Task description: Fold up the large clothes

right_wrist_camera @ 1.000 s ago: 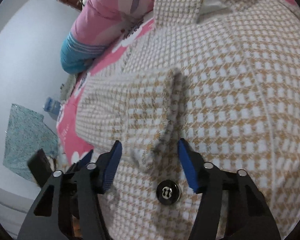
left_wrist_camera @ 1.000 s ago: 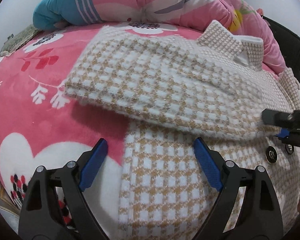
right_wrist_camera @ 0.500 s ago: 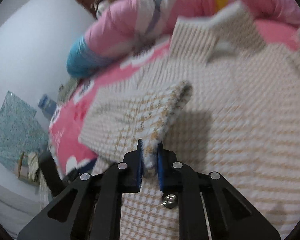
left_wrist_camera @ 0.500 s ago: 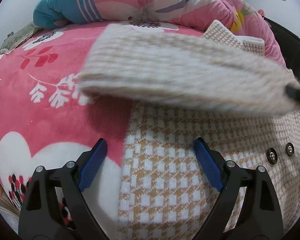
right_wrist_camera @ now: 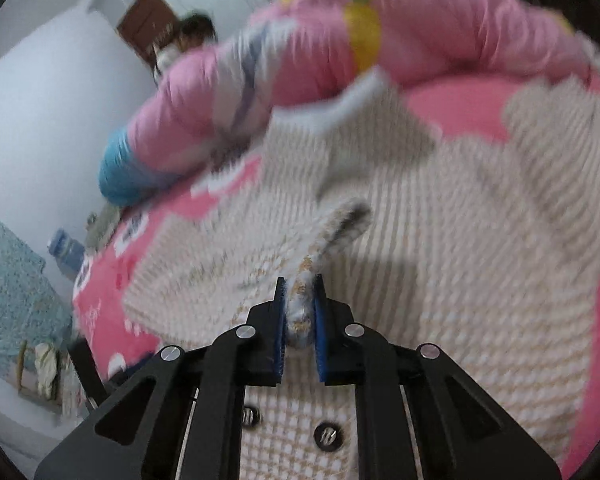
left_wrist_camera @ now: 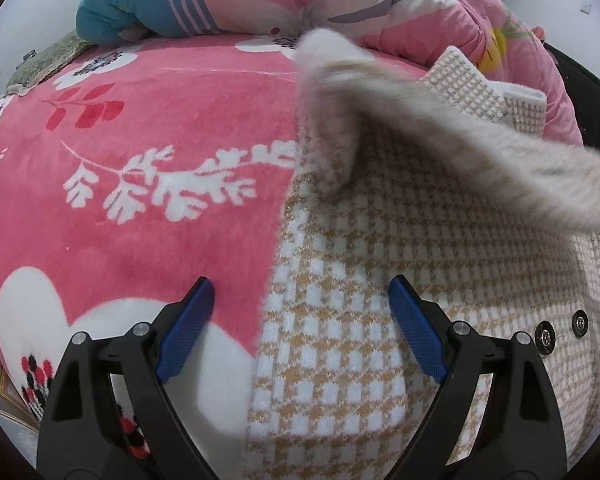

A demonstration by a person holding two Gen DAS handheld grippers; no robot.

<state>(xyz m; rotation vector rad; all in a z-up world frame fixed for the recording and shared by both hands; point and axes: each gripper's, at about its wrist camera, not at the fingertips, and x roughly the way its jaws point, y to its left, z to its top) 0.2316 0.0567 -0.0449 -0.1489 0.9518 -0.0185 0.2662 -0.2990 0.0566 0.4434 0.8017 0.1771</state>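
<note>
A beige-and-white houndstooth jacket [left_wrist_camera: 380, 280] with dark snap buttons [left_wrist_camera: 545, 335] lies flat on the pink flowered bedspread [left_wrist_camera: 140, 184]. Its left sleeve [left_wrist_camera: 440, 136] hangs lifted and blurred above the jacket body. My right gripper [right_wrist_camera: 300, 312] is shut on the sleeve's cuff [right_wrist_camera: 300, 300], raised over the jacket [right_wrist_camera: 460, 260]. My left gripper [left_wrist_camera: 300, 328] hovers open above the jacket's left edge, one finger over the bedspread, one over the fabric, with nothing between them.
A rolled pink, white and blue quilt [left_wrist_camera: 300, 4] lies along the far side of the bed. A person [right_wrist_camera: 180, 44] sits behind it by a brown door. A water bottle [right_wrist_camera: 66, 252] and patterned cloth [right_wrist_camera: 8, 288] are at the left, off the bed.
My right gripper closed on the sleeve cuff and lifted it up and to the right, swinging the sleeve off the jacket body. The left gripper stayed where it was, still open.
</note>
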